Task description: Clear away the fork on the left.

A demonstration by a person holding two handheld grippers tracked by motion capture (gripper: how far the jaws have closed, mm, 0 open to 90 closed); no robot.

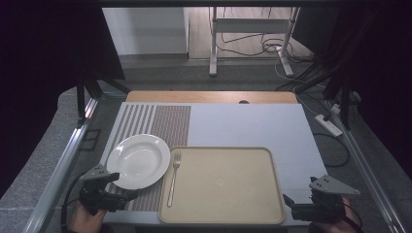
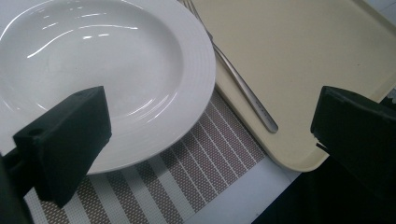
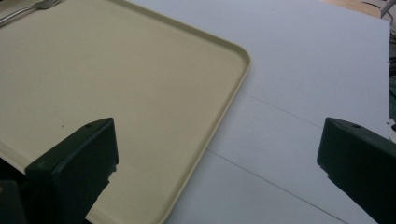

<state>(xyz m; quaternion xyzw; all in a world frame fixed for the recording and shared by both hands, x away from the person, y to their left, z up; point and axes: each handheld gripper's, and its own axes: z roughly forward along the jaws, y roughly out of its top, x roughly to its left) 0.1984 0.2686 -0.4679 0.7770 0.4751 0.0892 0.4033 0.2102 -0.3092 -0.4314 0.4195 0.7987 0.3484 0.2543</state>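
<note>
While both grippers hover at the near edge of the table, the beige tray (image 1: 228,189) serves as the landmark for everything else. Just beyond its left rim, a white deep plate (image 1: 138,160) rests on a striped brown-and-white placemat (image 1: 165,124), its right edge close beside the tray's rim. A metal fork (image 1: 174,176) lies on the tray along its left edge, tines pointing away from the person, handle toward them. At the tray's near left corner, the left gripper (image 1: 114,191) is held in a hand, its jaws spread wide with nothing between them; in the left gripper view they frame the plate's near rim, the fork handle (image 2: 250,100) and the tray's corner. At the tray's near right corner, the right gripper (image 1: 296,206) is likewise held with jaws spread apart and empty, looking across the tray's right rim (image 3: 229,109) and the pale grey table surface (image 3: 299,70) beside it.
</note>
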